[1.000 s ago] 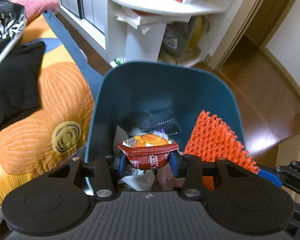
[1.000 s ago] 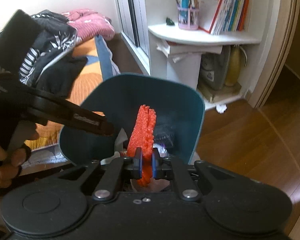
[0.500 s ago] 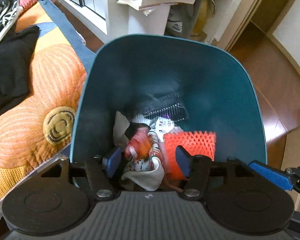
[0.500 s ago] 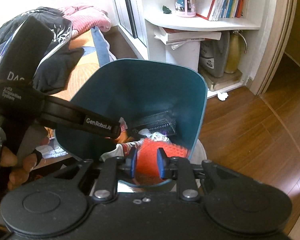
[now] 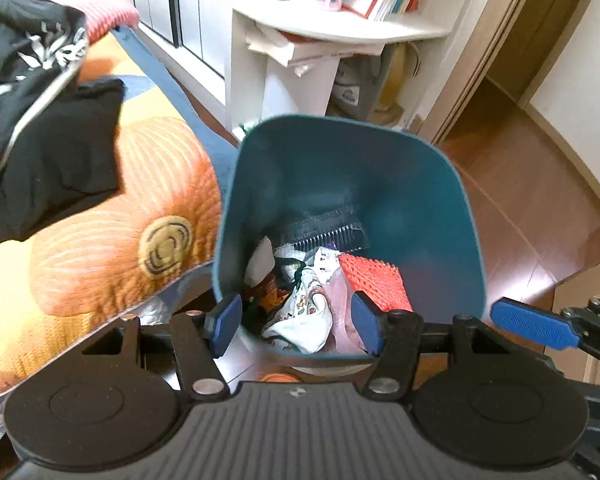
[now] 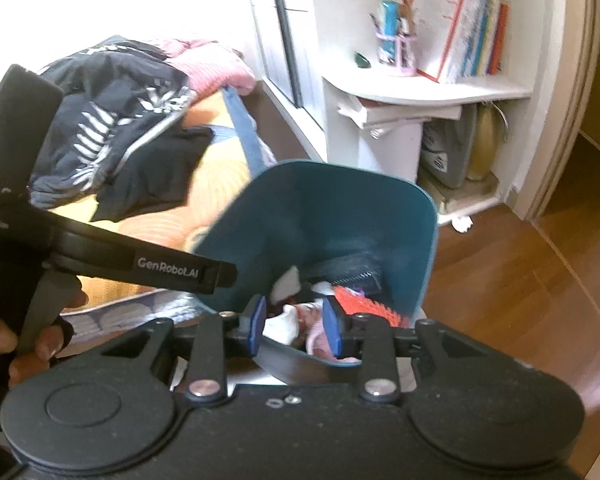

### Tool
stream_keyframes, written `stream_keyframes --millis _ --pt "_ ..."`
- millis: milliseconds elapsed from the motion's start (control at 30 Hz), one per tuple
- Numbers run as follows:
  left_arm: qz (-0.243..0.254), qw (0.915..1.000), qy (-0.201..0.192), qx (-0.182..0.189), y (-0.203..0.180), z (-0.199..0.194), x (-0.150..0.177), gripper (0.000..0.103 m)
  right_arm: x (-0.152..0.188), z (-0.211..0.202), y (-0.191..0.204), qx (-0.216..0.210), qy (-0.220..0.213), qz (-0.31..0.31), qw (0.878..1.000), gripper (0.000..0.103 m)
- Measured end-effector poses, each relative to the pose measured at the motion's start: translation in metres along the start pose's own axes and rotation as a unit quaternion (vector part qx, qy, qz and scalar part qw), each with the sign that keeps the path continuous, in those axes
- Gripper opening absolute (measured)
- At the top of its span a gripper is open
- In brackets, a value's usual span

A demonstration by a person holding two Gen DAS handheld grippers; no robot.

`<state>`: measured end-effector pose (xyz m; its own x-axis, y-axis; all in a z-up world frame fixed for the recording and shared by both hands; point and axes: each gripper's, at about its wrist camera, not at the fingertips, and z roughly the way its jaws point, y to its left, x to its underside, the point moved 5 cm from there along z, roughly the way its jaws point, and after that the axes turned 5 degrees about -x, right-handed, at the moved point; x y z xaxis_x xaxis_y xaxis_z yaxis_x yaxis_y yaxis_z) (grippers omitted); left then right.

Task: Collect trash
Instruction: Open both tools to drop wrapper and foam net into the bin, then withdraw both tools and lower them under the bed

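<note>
A: Near field first, left wrist view. Left gripper [image 5: 296,326] stands wide apart, nothing between the pads. A second ago it was clamped on a red snack wrapper; half a second ago the jaws had parted and the wrapper was dropping

B: And the other one?

A: Right gripper [image 6: 294,326], lower centre of its own view, is spread to a moderate gap, also empty. A second ago it pinched the orange mesh upright; now the orange mesh [image 5: 374,282] lies flat inside the teal bin [image 5: 470,240], right of centre in the frame

B: Where is the wrapper now?

A: Somewhere in the heap at the bin's bottom. A red-orange scrap [image 5: 270,292] shows just past the left pad, likely it, but I cannot tell for sure. White printed paper [image 5: 304,312] and a black plastic tray [image 5: 328,232] lie with it

B: Meaning for the task?

A: Both pieces are deposited. Both grippers sit higher above the rim than half a second ago, so they seem to be backing off. Judgement: this drop is finished; next is finding more trash

B: Anything farther out?

A: Left of frame, the orange quilt [image 5: 100,220] with dark clothes [image 5: 56,160] on it. Beyond the bin, a white crumpled scrap [image 6: 462,224] on the wood floor by the white shelf [image 6: 420,92], upper right. A possible candidate
</note>
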<state>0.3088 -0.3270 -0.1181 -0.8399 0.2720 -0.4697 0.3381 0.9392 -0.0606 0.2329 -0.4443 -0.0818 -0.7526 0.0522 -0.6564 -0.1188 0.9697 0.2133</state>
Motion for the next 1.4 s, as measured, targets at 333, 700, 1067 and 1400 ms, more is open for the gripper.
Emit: stream_keyframes --millis 333,700,1067,1400 --pt "-0.043 0.9980 -0.044 -0.013 0.056 -0.071 0.022 0.060 -0.013 -0.022 0.065 -0.049 -0.025 -0.039 0.998 0.035" --pt "-0.111 0.9902 -0.070 -0.046 0.153 -0.119 0.082 0.070 -0.011 -0.007 0.152 -0.119 -0.020 -0.088 0.989 0.037" --pt "-0.220 0.9701 -0.054 -0.088 0.274 -0.114 0.160 0.085 0.023 0.061 0.218 -0.171 0.030 -0.110 0.979 0.051" --pt "-0.328 0.9323 0.053 -0.144 0.376 -0.028 0.243 0.094 0.080 0.168 0.267 -0.206 0.153 -0.198 0.946 0.051"
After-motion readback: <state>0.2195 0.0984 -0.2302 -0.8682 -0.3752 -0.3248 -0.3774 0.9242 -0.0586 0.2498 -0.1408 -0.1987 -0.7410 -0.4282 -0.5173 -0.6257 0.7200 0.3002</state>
